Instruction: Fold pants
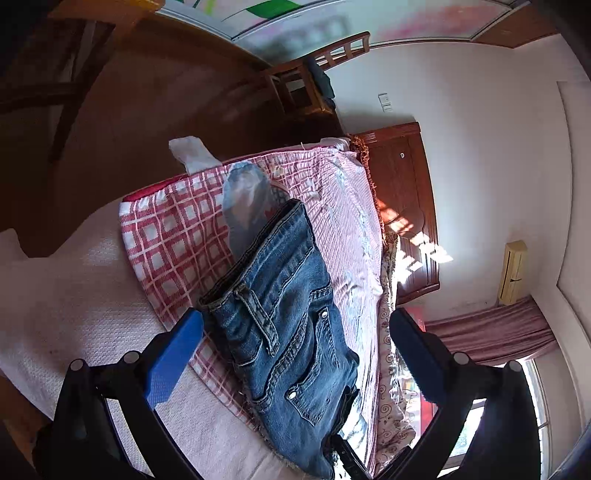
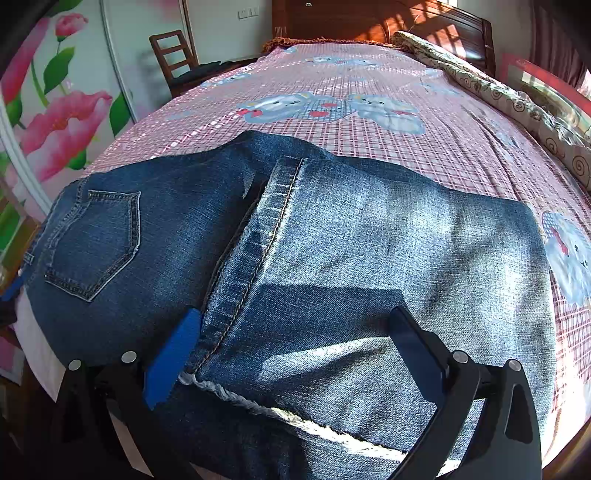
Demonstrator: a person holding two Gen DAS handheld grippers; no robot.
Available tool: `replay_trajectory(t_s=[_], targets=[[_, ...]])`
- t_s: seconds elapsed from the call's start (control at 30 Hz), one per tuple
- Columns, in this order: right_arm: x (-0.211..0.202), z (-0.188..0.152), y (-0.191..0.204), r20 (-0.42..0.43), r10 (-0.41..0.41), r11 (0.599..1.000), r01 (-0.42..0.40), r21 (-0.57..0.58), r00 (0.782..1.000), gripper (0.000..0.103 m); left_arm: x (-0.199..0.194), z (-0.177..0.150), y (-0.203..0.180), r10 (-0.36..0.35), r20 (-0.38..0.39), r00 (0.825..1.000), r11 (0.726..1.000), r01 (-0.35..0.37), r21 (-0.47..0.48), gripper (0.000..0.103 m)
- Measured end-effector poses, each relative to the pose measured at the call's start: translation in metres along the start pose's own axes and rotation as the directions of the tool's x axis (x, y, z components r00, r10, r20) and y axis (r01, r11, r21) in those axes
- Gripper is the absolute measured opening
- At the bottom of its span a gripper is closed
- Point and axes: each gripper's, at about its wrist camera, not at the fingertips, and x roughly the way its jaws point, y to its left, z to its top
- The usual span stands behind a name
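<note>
Pants (image 2: 295, 240) folded on bed (image 2: 406, 92); lower hem cut off by frame edge.

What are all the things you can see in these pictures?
Blue denim jeans: one pair, blue, lying partly folded on the bed, leg ends laid over the seat.
Pink checked bedsheet with blue bear pictures: one, pink and blue, covering the bed.
Cream swirl-patterned quilt: one, cream and brown, rolled along the bed's far side.
Brown wooden headboard: one, reddish brown, at the bed's head.
Brown wooden chair: one, brown, beside the bed.
Pink flower wardrobe door: one, pink and green, by the bed's side.
Left gripper: one, black with blue pads, open around the jeans' waistband end.
Right gripper: one, black with blue pads, open over the leg ends.
</note>
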Motion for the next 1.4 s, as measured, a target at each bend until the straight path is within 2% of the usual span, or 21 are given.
replay_trajectory(t_s=[0.07, 0.13, 0.2, 0.33, 0.43, 0.53, 0.57, 0.6, 0.63, 0.67, 0.7, 0.73, 0.8, 1.0, 1.07, 1.13, 1.2, 1.3, 1.4], targets=[[0.0, 0.0, 0.0, 0.002, 0.0, 1.0, 0.0, 0.0, 1.0, 0.1, 0.009, -0.002, -0.005, 0.023, -0.021, 1.0, 0.999, -0.023, 0.027, 0.1], [0.0, 0.0, 0.0, 0.002, 0.002, 1.0, -0.002, 0.0, 1.0, 0.1, 0.018, 0.0, -0.01, 0.079, -0.048, 0.996, 0.995, -0.077, 0.058, 0.1], [0.0, 0.0, 0.0, 0.003, 0.002, 1.0, -0.002, 0.001, 1.0, 0.1, 0.029, 0.001, -0.014, 0.173, -0.085, 0.981, 0.983, -0.168, 0.072, 0.1], [0.0, 0.0, 0.0, 0.006, 0.0, 1.0, 0.0, 0.003, 1.0, 0.1, 0.046, 0.005, -0.025, 0.278, -0.115, 0.954, 0.96, -0.272, 0.066, 0.1], [0.0, 0.0, 0.0, 0.004, 0.003, 1.0, -0.003, 0.002, 1.0, 0.1, 0.053, 0.005, -0.029, 0.321, -0.115, 0.94, 0.947, -0.319, 0.035, 0.1], [0.0, 0.0, 0.001, 0.004, 0.005, 1.0, -0.005, 0.001, 1.0, 0.1, 0.056, 0.003, -0.031, 0.322, -0.091, 0.942, 0.947, -0.321, 0.031, 0.098], [0.0, 0.0, 0.001, 0.004, 0.006, 1.0, -0.006, 0.001, 1.0, 0.1, 0.056, 0.002, -0.031, 0.334, -0.072, 0.94, 0.942, -0.332, 0.041, 0.094], [0.0, -0.001, 0.001, 0.005, 0.006, 1.0, -0.006, 0.001, 1.0, 0.1, 0.053, 0.001, -0.03, 0.368, -0.047, 0.929, 0.929, -0.366, 0.047, 0.069], [0.0, -0.001, 0.001, 0.005, 0.007, 1.0, -0.007, 0.002, 1.0, 0.1, 0.051, 0.0, -0.027, 0.406, -0.031, 0.913, 0.914, -0.405, 0.039, 0.03], [-0.001, -0.001, 0.0, 0.005, 0.008, 1.0, -0.008, 0.002, 1.0, 0.1, 0.047, 0.001, -0.02, 0.388, -0.036, 0.921, 0.921, -0.388, 0.011, 0.023], [0.0, 0.0, 0.0, 0.005, 0.01, 1.0, -0.01, 0.002, 1.0, 0.1, 0.046, 0.002, -0.012, 0.347, -0.046, 0.937, 0.937, -0.348, -0.026, 0.02], [0.0, 0.0, -0.001, 0.006, 0.011, 1.0, -0.011, 0.002, 1.0, 0.1, 0.047, 0.002, -0.01, 0.329, -0.049, 0.943, 0.943, -0.331, -0.03, 0.018], [0.0, 0.0, -0.001, 0.007, 0.01, 1.0, -0.01, 0.0, 1.0, 0.1, 0.048, 0.0, -0.011, 0.336, -0.04, 0.941, 0.942, -0.336, -0.007, 0.016], [0.0, 0.004, -0.005, -0.018, 0.039, 0.999, -0.039, -0.002, 0.999, 0.1, 0.038, -0.01, -0.019, 0.312, 0.017, 0.95, 0.95, -0.311, -0.042, 0.013], [-0.002, 0.006, -0.008, -0.026, 0.068, 0.998, -0.068, 0.008, 0.997, 0.1, 0.035, -0.01, -0.028, 0.302, 0.029, 0.953, 0.953, -0.302, -0.021, 0.013], [-0.01, 0.008, -0.018, -0.008, 0.13, 0.989, -0.129, 0.072, 0.992, 0.1, 0.032, -0.01, -0.04, 0.281, 0.042, 0.959, 0.96, -0.281, 0.001, 0.013], [-0.024, 0.008, -0.036, 0.057, 0.201, 0.961, -0.208, 0.181, 0.978, 0.1, 0.03, -0.01, -0.051, 0.268, 0.054, 0.962, 0.963, -0.269, 0.029, 0.013], [-0.045, 0.001, -0.063, 0.122, 0.264, 0.921, -0.288, 0.263, 0.957, 0.1, 0.029, -0.012, -0.076, 0.235, 0.069, 0.97, 0.966, -0.241, 0.094, 0.013], [-0.066, -0.015, -0.098, 0.207, 0.333, 0.857, -0.387, 0.34, 0.92, 0.1, 0.027, -0.024, -0.111, 0.196, 0.079, 0.977, 0.954, -0.209, 0.214, 0.013]])
